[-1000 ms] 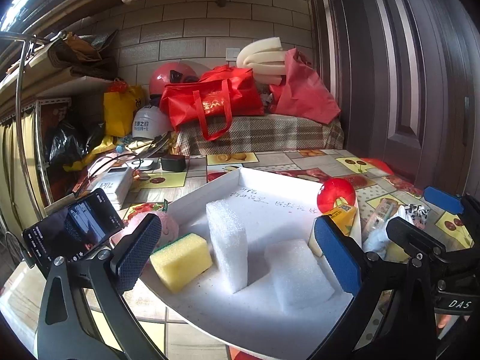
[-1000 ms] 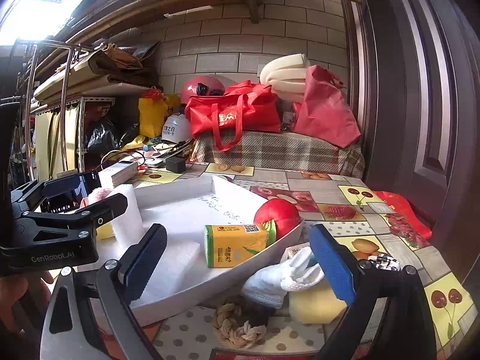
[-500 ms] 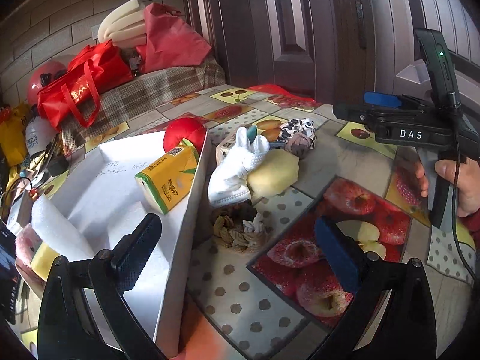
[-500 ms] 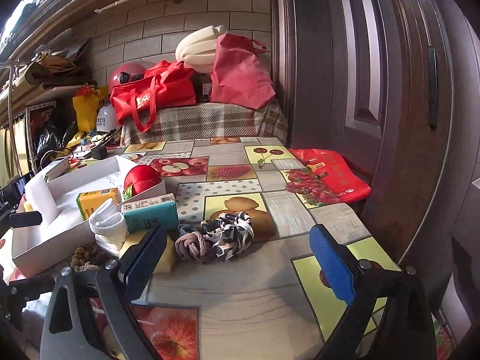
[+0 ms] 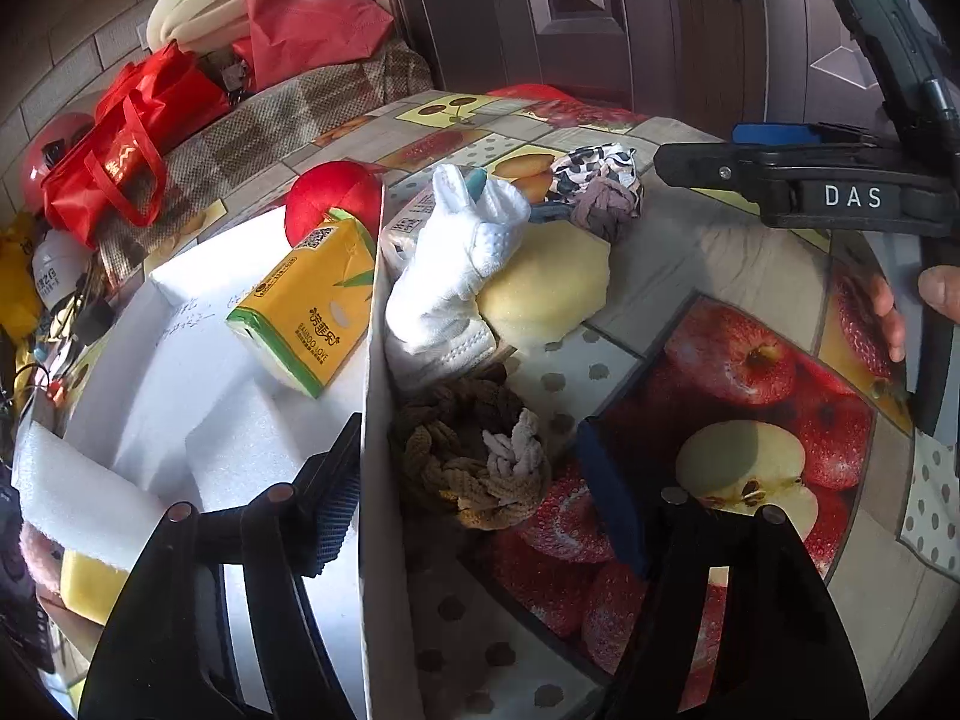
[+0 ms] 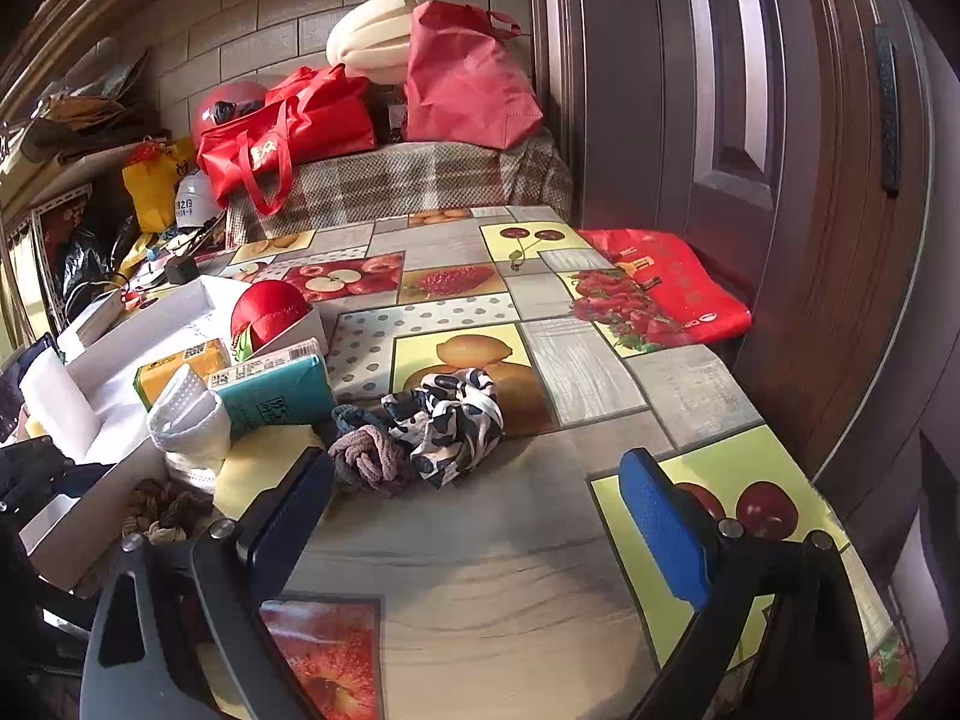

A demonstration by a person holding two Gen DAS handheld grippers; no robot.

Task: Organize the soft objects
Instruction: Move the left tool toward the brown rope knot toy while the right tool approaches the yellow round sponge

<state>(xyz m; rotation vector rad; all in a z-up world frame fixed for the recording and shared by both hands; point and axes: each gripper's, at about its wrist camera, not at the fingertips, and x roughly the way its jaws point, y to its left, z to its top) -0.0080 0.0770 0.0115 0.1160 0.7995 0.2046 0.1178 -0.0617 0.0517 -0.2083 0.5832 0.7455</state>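
As we swing off the tray (image 5: 369,396), left claw (image 5: 468,480), open, now brackets braided ropes (image 5: 474,468); right claw (image 6: 474,498) open, 12 o'clock scrunchies (image 6: 420,432): pickup next, prob.

Pale brick wall (image 6: 336,30), dark wooden door (image 6: 750,120), fruit-print tablecloth (image 6: 540,540), sunlit

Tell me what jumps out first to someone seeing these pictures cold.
The white tray on the fruit-print tablecloth draws the eye, with a red ball and a yellow tissue pack inside. Just outside its wall lie a white glove, a yellow sponge and a brown braided tie. The left claw straddles that wall, open.
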